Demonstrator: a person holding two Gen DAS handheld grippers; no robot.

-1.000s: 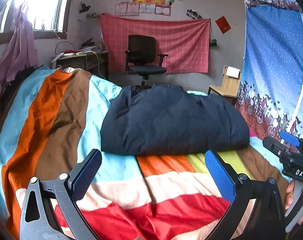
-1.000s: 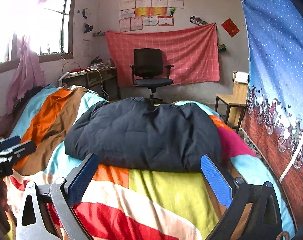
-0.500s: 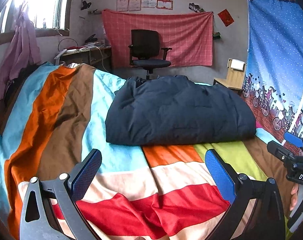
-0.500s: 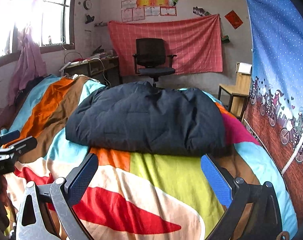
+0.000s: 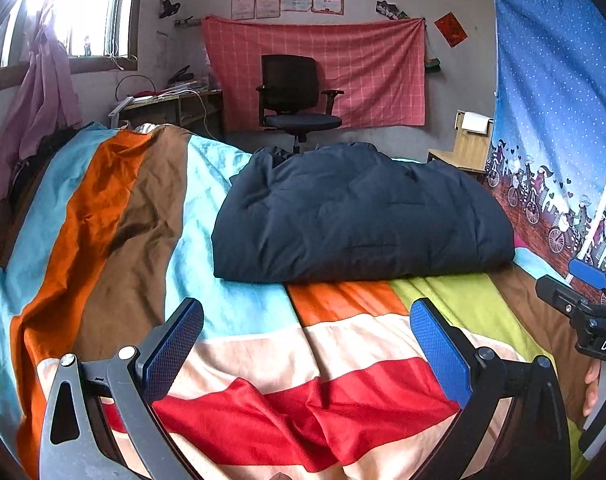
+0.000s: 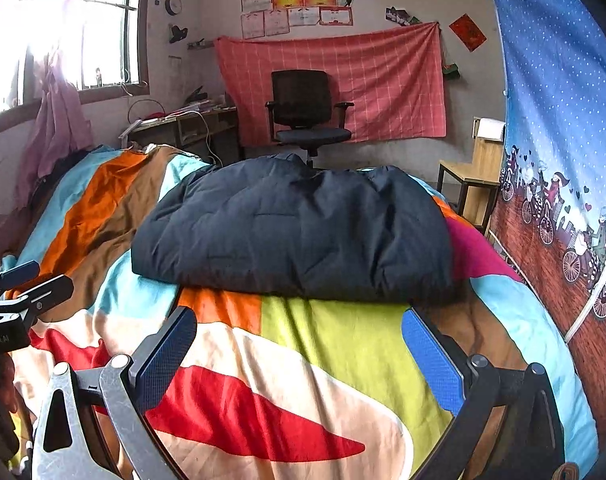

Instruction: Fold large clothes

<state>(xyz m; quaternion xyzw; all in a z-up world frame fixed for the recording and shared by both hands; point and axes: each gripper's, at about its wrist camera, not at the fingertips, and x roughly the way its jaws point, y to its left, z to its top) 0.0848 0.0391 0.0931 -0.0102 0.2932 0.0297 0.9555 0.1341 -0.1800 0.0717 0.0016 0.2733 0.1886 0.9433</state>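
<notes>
Since a second ago both my grippers have pulled back and up from the folded dark navy padded jacket [image 5: 359, 216], so more of the striped bedspread [image 5: 343, 344] shows in front of it. That jacket lies as a thick bundle on the far half of the bed, its near fold running straight across the orange and lime patches, its right end close to the bed's right side by the blue bicycle-print curtain [image 5: 551, 120]. My left gripper [image 5: 307, 344] hangs above the red and cream stripes with its blue pads spread wide and nothing between them; my right gripper [image 6: 299, 354] is the same, wide apart and empty, short of the jacket's near edge. From the left camera I read "DAS" on the right gripper's body; from the right camera the left one carries lettering that may end in "Robot.AI", though it is cut off at the frame edge. Bare bedspread lies between both grippers and the jacket, and to its left. Beyond the bed stands a black office chair [image 6: 303, 112] against a red checked cloth [image 6: 383, 80].
</notes>
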